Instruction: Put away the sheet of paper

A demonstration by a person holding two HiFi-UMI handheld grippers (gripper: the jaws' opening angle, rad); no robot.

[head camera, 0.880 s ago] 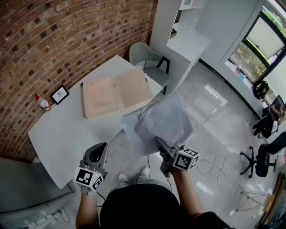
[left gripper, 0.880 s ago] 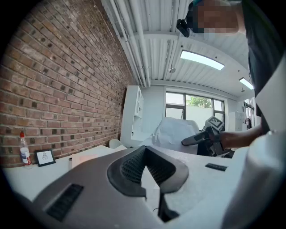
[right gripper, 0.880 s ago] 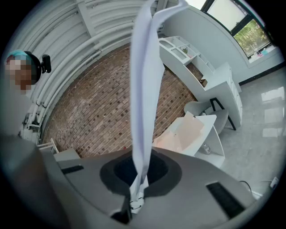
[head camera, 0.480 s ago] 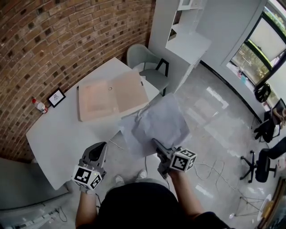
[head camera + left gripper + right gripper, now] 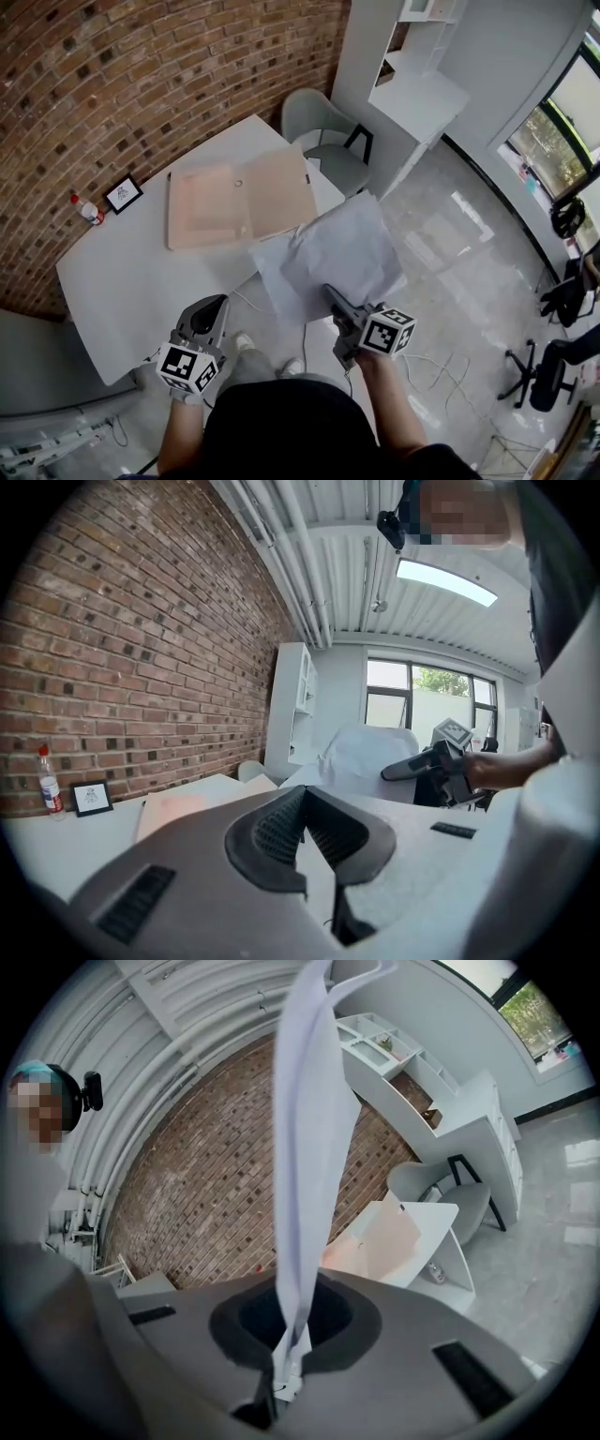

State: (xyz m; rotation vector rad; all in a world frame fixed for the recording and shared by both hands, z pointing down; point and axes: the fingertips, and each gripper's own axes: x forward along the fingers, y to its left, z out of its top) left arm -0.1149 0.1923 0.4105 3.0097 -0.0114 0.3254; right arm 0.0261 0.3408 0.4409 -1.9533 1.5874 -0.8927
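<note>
Barely changed: right gripper (image 5: pixel 331 297) stays clamped on the rumpled white paper sheet (image 5: pixel 344 246), centre frame, short of the open tan folder (image 5: pixel 239 199); left gripper (image 5: pixel 210 309) closed, empty.

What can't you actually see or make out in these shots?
Print in the frame: too small, head view.
Label on the bottle: too small, head view.
Face of the paper: edge-on in right gripper view; one sheet or several, unclear.
Part of the table edge: behind the paper, head view.
</note>
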